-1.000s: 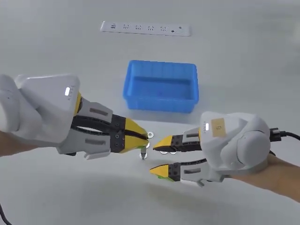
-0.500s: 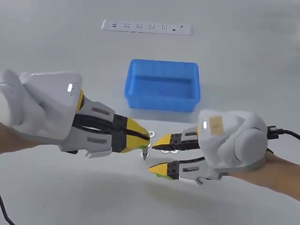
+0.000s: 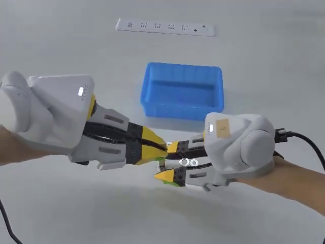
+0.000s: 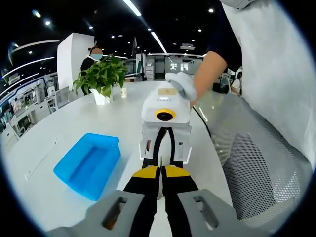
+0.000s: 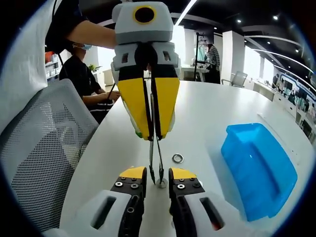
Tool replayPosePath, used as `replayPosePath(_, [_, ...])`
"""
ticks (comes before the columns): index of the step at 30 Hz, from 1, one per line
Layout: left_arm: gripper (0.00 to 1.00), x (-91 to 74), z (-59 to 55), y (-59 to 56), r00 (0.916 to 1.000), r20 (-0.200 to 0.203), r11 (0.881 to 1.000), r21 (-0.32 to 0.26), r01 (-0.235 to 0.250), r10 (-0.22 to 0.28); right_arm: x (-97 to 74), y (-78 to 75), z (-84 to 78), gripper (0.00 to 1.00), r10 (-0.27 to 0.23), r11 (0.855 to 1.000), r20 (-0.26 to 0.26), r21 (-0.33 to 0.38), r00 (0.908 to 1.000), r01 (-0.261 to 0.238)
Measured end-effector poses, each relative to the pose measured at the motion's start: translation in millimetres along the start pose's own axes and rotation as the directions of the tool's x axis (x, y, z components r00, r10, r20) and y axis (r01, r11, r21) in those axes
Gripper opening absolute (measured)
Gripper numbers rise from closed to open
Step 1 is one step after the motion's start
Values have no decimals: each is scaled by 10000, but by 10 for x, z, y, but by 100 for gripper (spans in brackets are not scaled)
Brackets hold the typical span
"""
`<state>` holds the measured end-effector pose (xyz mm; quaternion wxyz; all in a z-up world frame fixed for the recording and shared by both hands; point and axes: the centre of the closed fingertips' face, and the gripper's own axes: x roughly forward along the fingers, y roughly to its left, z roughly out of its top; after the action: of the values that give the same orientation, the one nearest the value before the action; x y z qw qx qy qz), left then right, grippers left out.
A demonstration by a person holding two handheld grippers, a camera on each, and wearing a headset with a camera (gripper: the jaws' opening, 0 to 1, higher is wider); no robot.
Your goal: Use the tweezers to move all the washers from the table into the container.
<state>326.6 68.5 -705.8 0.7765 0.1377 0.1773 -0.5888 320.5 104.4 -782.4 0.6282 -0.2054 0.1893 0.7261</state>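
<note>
Clamping tweezers (image 5: 151, 163), left claw (image 4: 159, 171); washer (image 5: 161, 183) between right claw (image 5: 158, 173) tips

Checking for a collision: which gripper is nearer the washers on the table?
Right. The washers lie at the right gripper's open jaws; the left gripper sits farther back, reaching them with tweezers.

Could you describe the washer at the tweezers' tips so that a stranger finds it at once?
Start at the blue container; on the white table beside it, the left gripper holds tweezers pointing down. The washer lies at their tips, between the right gripper's open jaws; the other washer lies free, nearer the container.
</note>
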Motion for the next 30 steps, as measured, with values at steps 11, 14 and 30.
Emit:
replayPosePath(11, [6,9,-2,-30,9999,101,9998,-198,2,0,32,44,-20,11,220,9997,-179,-120,9996,-222])
replayPosePath(14, [6,16,0,-39,9999,120,9998,-204,8,-5,26,46,-25,10,222,9995,-220,-223,9995,-227])
replayPosePath(30, [7,-7,-15,-15,9993,97,9977,-574,-357,363,35,28,-23,9,-49,9994,-383,-351,9993,36])
